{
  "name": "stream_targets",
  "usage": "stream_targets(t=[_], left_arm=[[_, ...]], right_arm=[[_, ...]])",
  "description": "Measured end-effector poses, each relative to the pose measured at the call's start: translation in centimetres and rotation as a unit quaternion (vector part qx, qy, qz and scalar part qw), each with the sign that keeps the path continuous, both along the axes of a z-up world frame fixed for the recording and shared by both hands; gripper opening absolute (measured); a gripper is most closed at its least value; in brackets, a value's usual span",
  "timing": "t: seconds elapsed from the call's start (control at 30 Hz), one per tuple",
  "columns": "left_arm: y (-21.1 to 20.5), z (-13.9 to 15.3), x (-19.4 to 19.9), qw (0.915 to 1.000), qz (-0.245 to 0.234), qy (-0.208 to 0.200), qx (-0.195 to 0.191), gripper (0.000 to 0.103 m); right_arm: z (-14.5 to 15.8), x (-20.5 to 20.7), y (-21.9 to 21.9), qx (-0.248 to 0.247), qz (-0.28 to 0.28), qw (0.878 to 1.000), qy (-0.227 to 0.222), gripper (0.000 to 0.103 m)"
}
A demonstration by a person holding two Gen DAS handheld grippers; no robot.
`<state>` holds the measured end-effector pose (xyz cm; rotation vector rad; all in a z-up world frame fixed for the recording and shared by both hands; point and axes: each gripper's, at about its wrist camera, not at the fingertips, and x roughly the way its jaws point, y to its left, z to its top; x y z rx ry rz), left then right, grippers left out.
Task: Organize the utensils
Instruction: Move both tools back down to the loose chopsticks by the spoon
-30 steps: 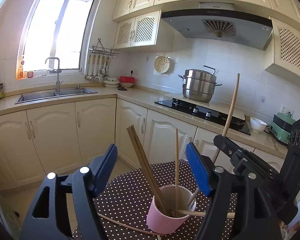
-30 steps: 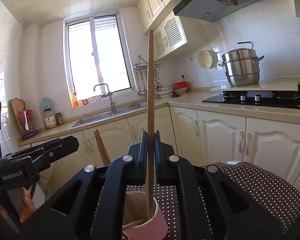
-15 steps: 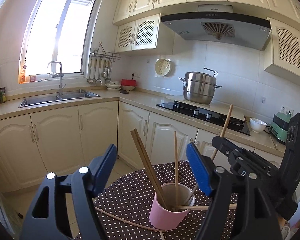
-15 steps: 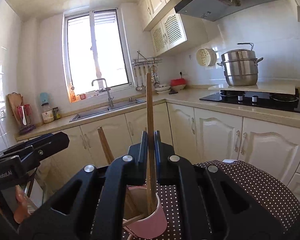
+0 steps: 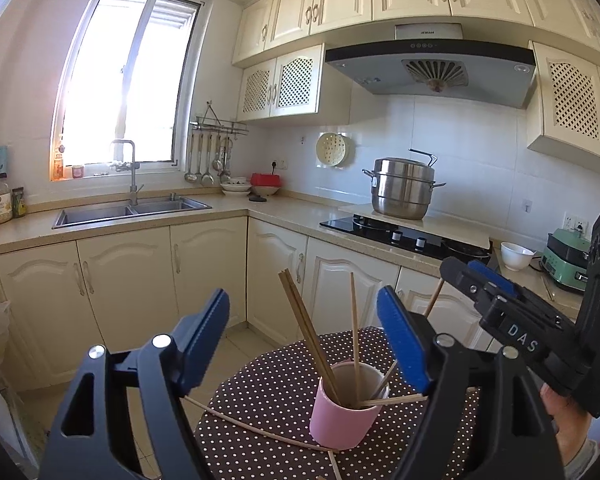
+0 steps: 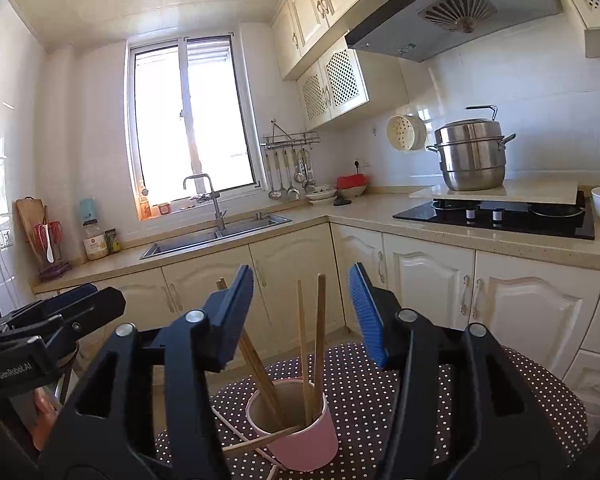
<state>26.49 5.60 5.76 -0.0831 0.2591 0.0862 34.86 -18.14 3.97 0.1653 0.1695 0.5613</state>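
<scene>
Pink cup [image 5: 346, 420] sits on the dotted table [image 5: 268, 396], at about 6 o'clock in both wrist views, low and near centre. Several chopsticks [image 5: 304, 332] stand in it: a dark pair leaning toward 11 o'clock, one thin light stick nearly upright, another leaning toward 1 o'clock. One stick lies across the rim, poking out toward 3 o'clock in the left view. Loose thin stick [image 5: 236, 420] lies flat on the table, running from 9 o'clock of the cup to under its base.

Left tongs [image 5: 304, 340] spread wide, nothing between the pads, held above and short of the cup. Right tongs [image 6: 300, 312] have just been opening, jaws now apart (released); two light sticks [image 6: 320, 320] rise from the cup in the gap between the blue pads, touching neither pad. Dark pair shows just beside the left pad in that view.

Each tool shows in the other's view: right one at 3 o'clock, with a hand [image 5: 568, 412] under it; left one at 9 o'clock.

Kitchen behind: sink [image 5: 132, 210], steel pot [image 5: 404, 190] on hob.
</scene>
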Motion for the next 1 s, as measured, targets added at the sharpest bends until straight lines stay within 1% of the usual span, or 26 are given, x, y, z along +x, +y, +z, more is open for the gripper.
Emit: stream_targets(t=[0.07, 0.1, 0.23, 0.37, 0.47, 0.6, 0.83, 0.93, 1.0], left_arm=[[-0.1, 0.2, -1.2, 1.0, 0.005, -0.007, 0.005, 0.081], [-0.2, 0.2, -1.8, 0.9999, 0.006, -0.011, 0.007, 0.081], [-0.9, 0.0, -4.8, 0.9998, 0.004, -0.018, 0.009, 0.082], [-1.4, -0.5, -7.5, 0.9997, -0.001, -0.022, 0.007, 0.082], [-1.9, -1.3, -9.4, 0.9998, -0.004, -0.021, 0.007, 0.082], [-2.7, -2.6, -11.1, 0.9999, -0.013, -0.006, 0.01, 0.082], [-3.5, -4.6, -12.9, 0.9995, -0.018, 0.021, 0.018, 0.082], [-3.5, -5.8, -12.6, 0.9983, -0.022, 0.049, 0.022, 0.082], [-3.3, -7.0, -12.0, 0.9961, -0.027, 0.081, 0.019, 0.082]], right_arm=[[0.5, -1.1, -0.3, -0.007, -0.009, 1.0, -0.006, 0.05], [0.7, -2.0, -0.5, -0.01, -0.013, 1.0, -0.008, 0.052], [0.8, -5.7, -1.0, -0.045, -0.042, 0.998, -0.023, 0.059], [0.1, -9.5, -1.3, -0.076, -0.073, 0.994, -0.03, 0.067], [-0.7, -12.1, -1.2, -0.104, -0.089, 0.99, -0.034, 0.068], [-2.1, -14.7, -1.6, -0.111, -0.096, 0.989, -0.021, 0.068], [-4.2, -17.4, -2.3, -0.109, -0.104, 0.989, 0.003, 0.069], [-5.3, -18.0, -2.5, -0.114, -0.106, 0.988, 0.014, 0.07], [-6.2, -18.1, -2.6, -0.117, -0.105, 0.987, 0.028, 0.07]])
